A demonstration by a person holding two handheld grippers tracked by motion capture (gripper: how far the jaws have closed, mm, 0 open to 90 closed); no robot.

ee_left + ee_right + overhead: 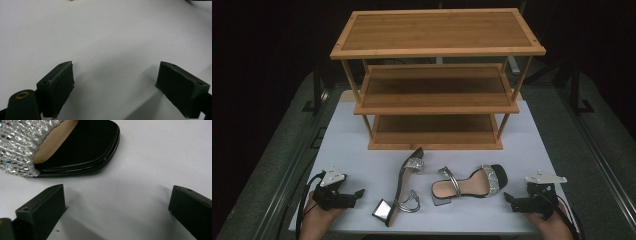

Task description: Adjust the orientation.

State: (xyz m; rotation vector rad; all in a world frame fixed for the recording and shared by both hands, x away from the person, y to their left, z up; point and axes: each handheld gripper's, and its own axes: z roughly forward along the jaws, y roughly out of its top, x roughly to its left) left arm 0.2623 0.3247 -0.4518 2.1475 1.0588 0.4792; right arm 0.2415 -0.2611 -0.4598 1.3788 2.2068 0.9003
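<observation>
Fingers point(41, 213) of the right gripper point(117, 212) stand spread and empty, just short of the upright sandal's point(472, 184) black toe. Those of the left gripper point(115, 87) gape likewise over bare white table point(352, 150). Beside that sandal, toward the left gripper, its mate point(404, 187) lies tipped on its side. Beyond both sandals the wooden rack's point(437, 95) shelves are bare, so by my reading nothing is stowed yet; both sandals remain to be lifted.
</observation>
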